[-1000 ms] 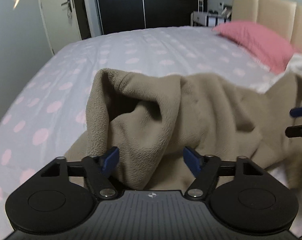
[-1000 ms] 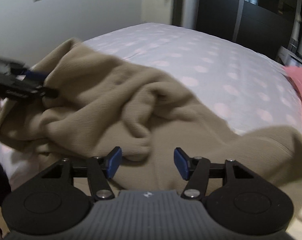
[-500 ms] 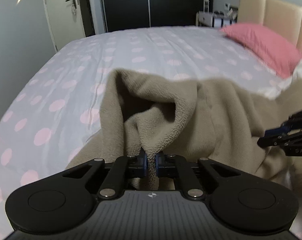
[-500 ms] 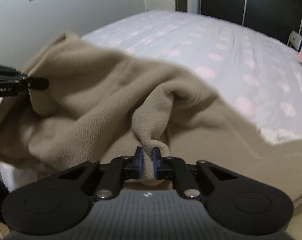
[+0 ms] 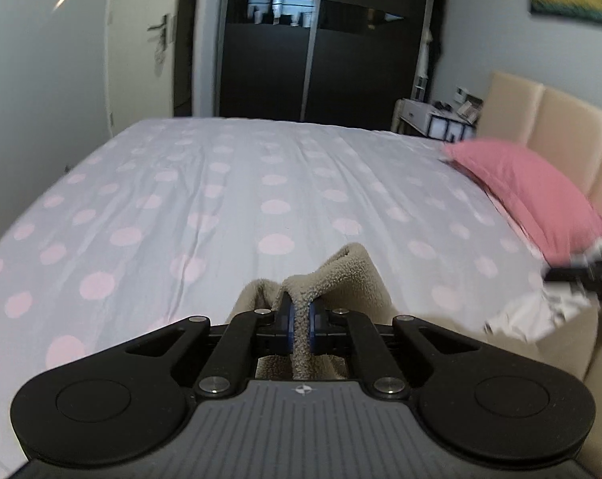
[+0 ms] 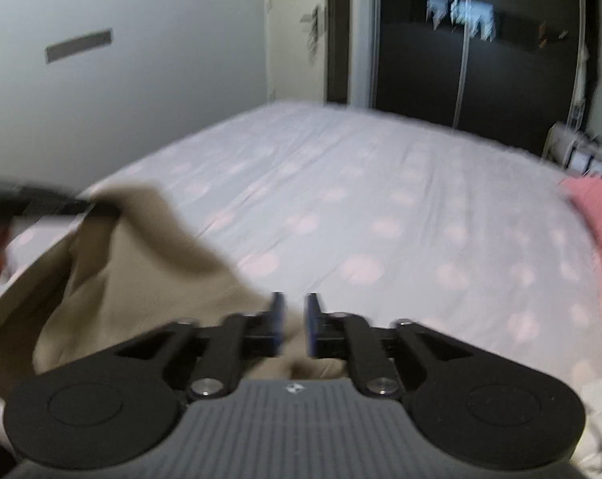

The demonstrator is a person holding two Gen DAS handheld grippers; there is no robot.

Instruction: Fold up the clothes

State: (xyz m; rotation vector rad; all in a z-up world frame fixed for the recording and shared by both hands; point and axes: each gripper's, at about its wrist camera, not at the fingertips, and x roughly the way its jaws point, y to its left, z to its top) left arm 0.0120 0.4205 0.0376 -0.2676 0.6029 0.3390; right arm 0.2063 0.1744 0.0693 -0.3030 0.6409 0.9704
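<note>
Because we wanted it to hang free above the pale dotted bedsheet (image 5: 229, 183), our left gripper (image 5: 300, 321) pinched the beige fleece garment (image 5: 343, 275), while our right gripper (image 6: 293, 325) stood narrowly parted, its hold on the fleece unclear.

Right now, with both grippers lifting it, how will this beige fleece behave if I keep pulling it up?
The beige fleece garment is probably floppy: it bends limply over the left gripper, whose fingers are shut on it. It likely sags between grips, hanging slack toward the right gripper. Its fuzzy pile suggests little slipping.
</note>
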